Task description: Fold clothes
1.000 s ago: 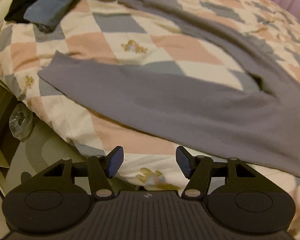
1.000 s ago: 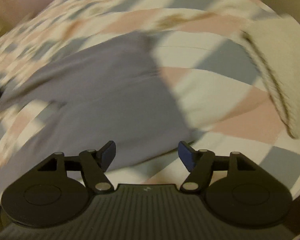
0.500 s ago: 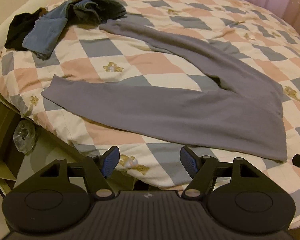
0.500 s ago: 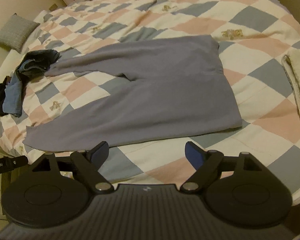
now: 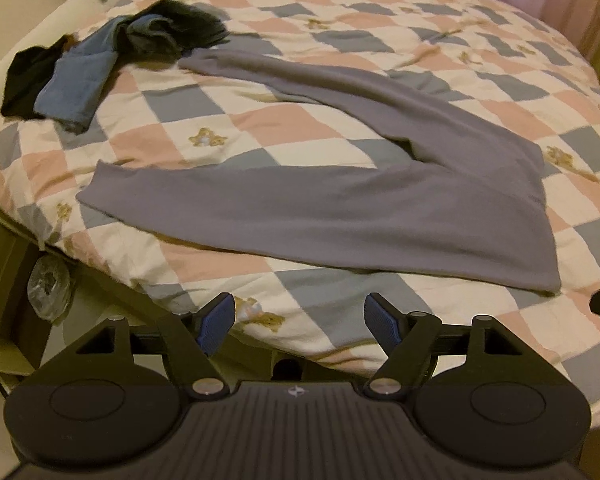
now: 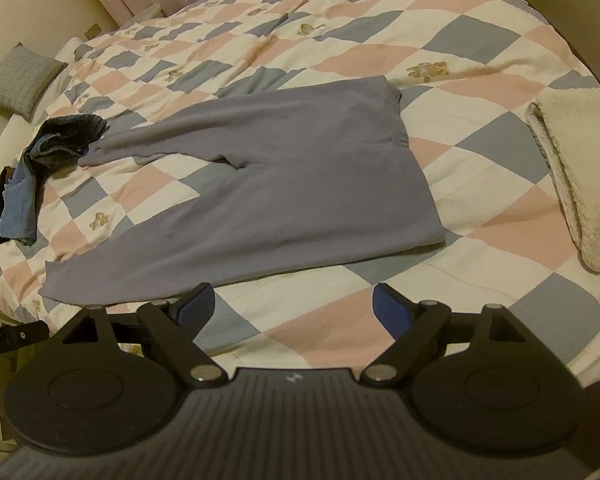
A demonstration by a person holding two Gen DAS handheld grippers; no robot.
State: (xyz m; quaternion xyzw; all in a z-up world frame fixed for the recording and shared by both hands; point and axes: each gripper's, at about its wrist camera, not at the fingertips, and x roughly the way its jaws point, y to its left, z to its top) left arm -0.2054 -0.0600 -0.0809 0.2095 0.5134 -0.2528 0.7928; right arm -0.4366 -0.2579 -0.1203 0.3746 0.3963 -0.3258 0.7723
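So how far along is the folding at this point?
Done: grey trousers lie spread flat on the quilt, legs apart. In hand: nothing; left gripper and right gripper are open above the bed edge. Left: every fold, plus the denim heap.

Partial white lettering "bot.AI" shows on a black strap (image 6: 10, 338).

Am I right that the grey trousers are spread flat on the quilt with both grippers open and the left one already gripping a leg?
Not quite: the left gripper grips nothing. The left wrist view shows it open, short of the grey trousers. The rest holds: they lie flat on the quilt, and the right gripper is open.
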